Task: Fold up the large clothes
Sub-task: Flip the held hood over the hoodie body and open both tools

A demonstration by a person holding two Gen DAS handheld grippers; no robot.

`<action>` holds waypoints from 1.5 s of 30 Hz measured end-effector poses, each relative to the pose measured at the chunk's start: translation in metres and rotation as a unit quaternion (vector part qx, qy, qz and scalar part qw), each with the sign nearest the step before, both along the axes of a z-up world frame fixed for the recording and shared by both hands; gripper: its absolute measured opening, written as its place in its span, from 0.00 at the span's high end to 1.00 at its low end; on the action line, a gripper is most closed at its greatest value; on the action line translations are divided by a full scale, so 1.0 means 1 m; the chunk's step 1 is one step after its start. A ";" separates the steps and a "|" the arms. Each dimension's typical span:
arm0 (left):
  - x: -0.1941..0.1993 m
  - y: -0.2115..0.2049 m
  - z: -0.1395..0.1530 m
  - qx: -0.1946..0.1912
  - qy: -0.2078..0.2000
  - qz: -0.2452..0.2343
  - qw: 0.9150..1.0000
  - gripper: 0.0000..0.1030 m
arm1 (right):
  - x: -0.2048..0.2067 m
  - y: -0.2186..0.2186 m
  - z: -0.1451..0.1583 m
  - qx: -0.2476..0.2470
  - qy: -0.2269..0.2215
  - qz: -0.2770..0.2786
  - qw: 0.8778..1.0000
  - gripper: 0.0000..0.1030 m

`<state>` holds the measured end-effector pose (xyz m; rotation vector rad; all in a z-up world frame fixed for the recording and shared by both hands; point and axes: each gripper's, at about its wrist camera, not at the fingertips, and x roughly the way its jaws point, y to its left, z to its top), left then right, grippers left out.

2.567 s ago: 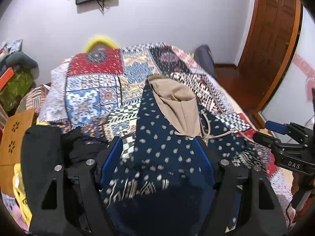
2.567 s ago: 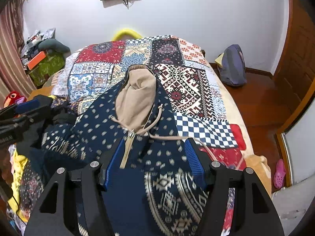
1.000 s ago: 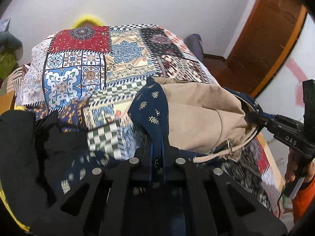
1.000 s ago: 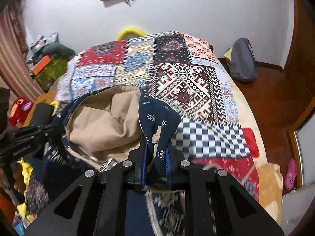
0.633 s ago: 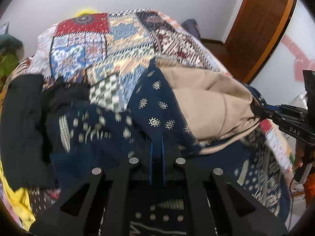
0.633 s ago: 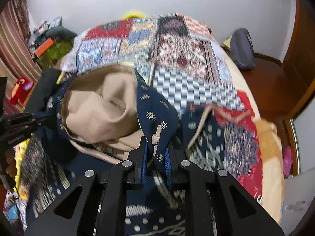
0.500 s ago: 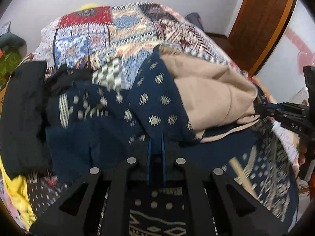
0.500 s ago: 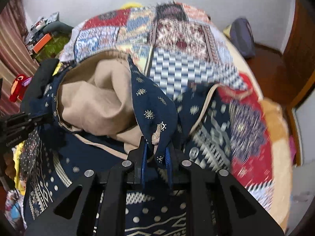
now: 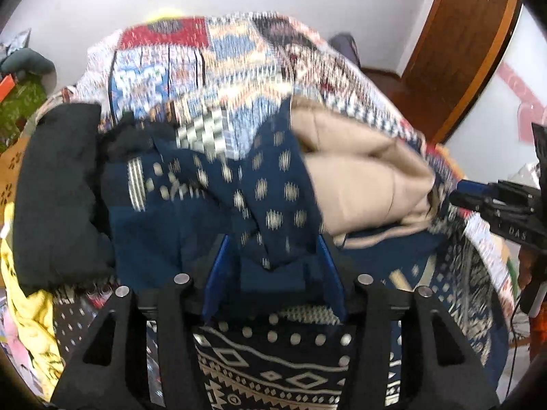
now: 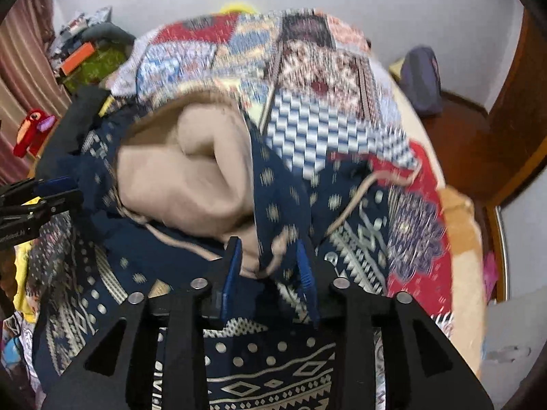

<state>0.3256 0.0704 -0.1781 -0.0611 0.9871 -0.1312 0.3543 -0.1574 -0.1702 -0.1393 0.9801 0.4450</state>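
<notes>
Opening at the near edge of both wrist views, the jaws of the left gripper (image 9: 271,266) and the right gripper (image 10: 270,268) are seen letting go of the navy patterned hoodie (image 9: 273,369) that a second ago was clamped flat between them. In the left view a point of dotted navy cloth is left hanging between blue pads (image 9: 215,276) that no longer press on it; the claw is counted as released. In the right view the jaws are parted less, and the fold of cloth and tan lining between them looks loose, so this claw too is judged released, though blur makes contact hard to rule out.

Just beyond, the hood (image 10: 191,171) has been brought down from where it lay stretched toward the far end of the bed, and is now laid, tan lining up, over the hoodie's body, with a drawstring (image 10: 355,205) trailing to the right. The hood fold is judged done; sleeves and body are thought still to be folded. At the left, a black garment (image 9: 58,191) is bunched beside the hoodie. Farther off, the patchwork bedspread (image 10: 307,78) is left uncovered, and against the far wall a bag (image 10: 420,78) is seen on the floor.
</notes>
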 end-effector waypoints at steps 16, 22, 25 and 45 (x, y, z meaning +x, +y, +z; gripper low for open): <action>0.096 -0.011 0.007 -0.011 -0.016 -0.010 1.000 0.43 | 0.082 0.034 -0.002 0.053 0.035 -0.012 0.998 0.53; 0.128 -0.009 -0.031 -0.020 0.026 -0.009 0.999 0.43 | 0.109 0.043 -0.034 0.051 0.085 -0.014 0.995 0.53; 0.135 -0.007 -0.044 -0.023 0.033 -0.007 0.999 0.43 | 0.115 0.042 -0.044 0.061 0.099 -0.015 0.993 0.53; 0.076 -0.017 0.016 -0.058 -0.011 -0.042 0.997 0.92 | 0.059 0.025 0.017 0.101 0.025 0.009 0.995 0.92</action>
